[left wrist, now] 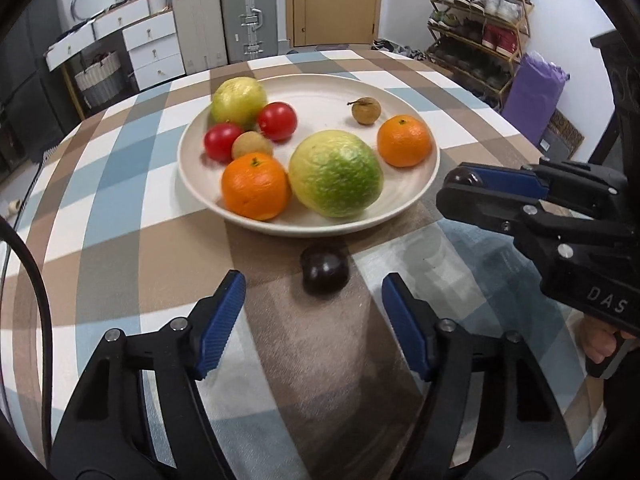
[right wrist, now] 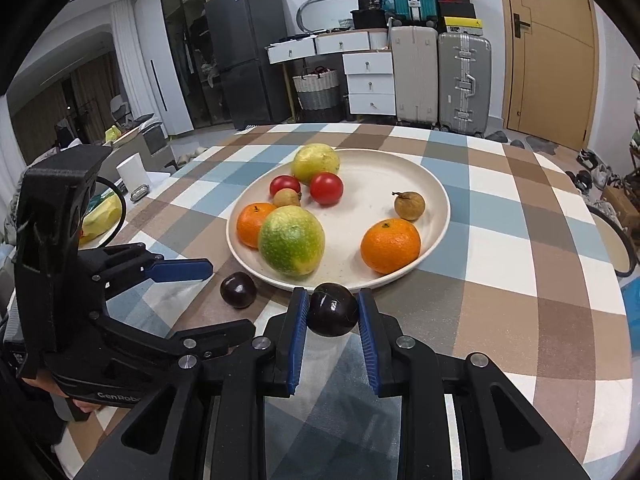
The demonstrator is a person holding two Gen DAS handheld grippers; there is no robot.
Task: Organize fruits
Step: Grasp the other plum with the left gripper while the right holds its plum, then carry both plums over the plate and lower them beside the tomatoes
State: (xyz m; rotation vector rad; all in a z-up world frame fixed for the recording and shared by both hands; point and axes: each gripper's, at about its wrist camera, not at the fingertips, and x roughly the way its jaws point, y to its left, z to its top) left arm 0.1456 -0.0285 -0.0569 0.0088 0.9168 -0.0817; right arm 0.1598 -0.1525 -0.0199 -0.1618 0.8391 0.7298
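A cream plate (left wrist: 320, 96) (right wrist: 376, 172) on the checked tablecloth holds two oranges, two yellow-green fruits, two red tomatoes and two small brown fruits. A dark plum (left wrist: 325, 269) (right wrist: 239, 290) lies on the cloth just in front of the plate's near rim. My left gripper (left wrist: 314, 283) (right wrist: 230, 297) is open, its blue pads (left wrist: 222, 312) on either side of that plum and apart from it. To the right, my right gripper (right wrist: 334, 296) (left wrist: 456, 189) is shut on a second dark plum (right wrist: 333, 311) (left wrist: 464, 178), held above the cloth near the plate's rim.
The round table's cloth (left wrist: 120, 216) curves away to edges on the left and far side. Beyond it stand suitcases (right wrist: 464, 80), white drawers (right wrist: 368, 76), a shoe rack (left wrist: 480, 20) and a wooden door (right wrist: 552, 52). A person's hand (left wrist: 596, 344) grips the right handle.
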